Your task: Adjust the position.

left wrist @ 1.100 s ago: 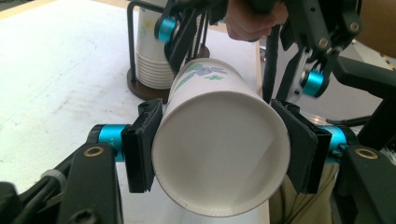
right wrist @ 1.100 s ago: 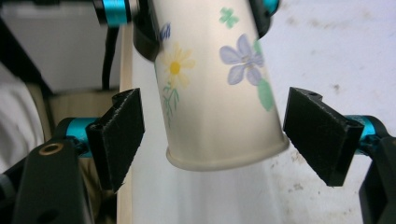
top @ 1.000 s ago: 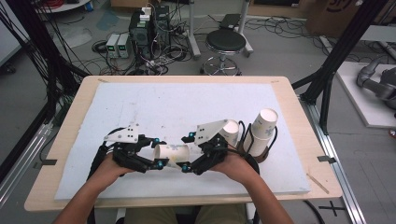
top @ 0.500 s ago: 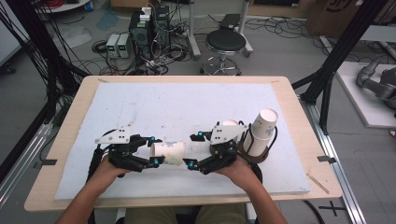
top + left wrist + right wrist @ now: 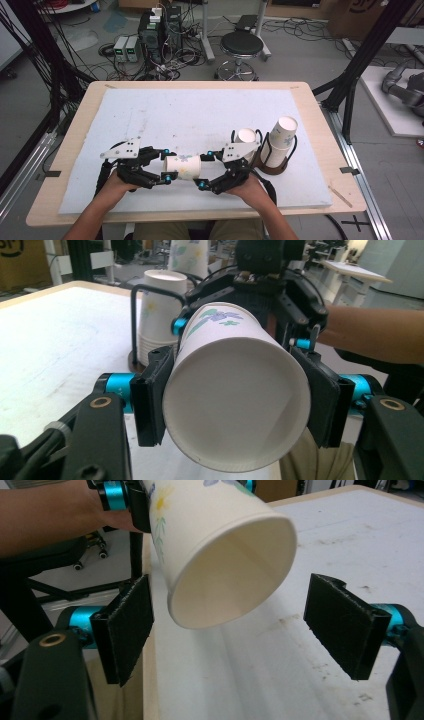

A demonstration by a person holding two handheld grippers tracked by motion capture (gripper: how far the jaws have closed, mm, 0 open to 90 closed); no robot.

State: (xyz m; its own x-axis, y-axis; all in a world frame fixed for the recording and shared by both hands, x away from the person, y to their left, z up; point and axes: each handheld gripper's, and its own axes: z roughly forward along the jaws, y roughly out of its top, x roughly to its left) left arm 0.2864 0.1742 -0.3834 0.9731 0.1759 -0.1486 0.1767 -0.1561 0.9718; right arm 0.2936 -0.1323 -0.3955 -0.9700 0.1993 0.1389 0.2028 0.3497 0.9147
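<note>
The left gripper [image 5: 167, 167] was closed on a paper cup [image 5: 183, 166], its pads pressed against the cup's sides near the base, as the left gripper view [image 5: 235, 412] made plain. The cup [image 5: 235, 405] was held level above the mat [image 5: 200, 115], close to the table's near edge, with its mouth turned toward the right gripper [image 5: 206, 170]. That gripper's jaws were spread wide, nothing held; in the right gripper view the cup's rim [image 5: 232, 570] was seen between the two pads but apart from both.

Toward the near right corner a wire holder [image 5: 274, 160] was seen, with a stack of cups [image 5: 281, 140] in one ring and another cup [image 5: 246, 137] beside it.

The work was judged to be midway: one cup had been taken up and presented, while a grip by the right gripper was not yet made. What was meant to follow could not be told. The holder's base was partly hidden behind the right gripper, and how many cups were nested could not be made out.
</note>
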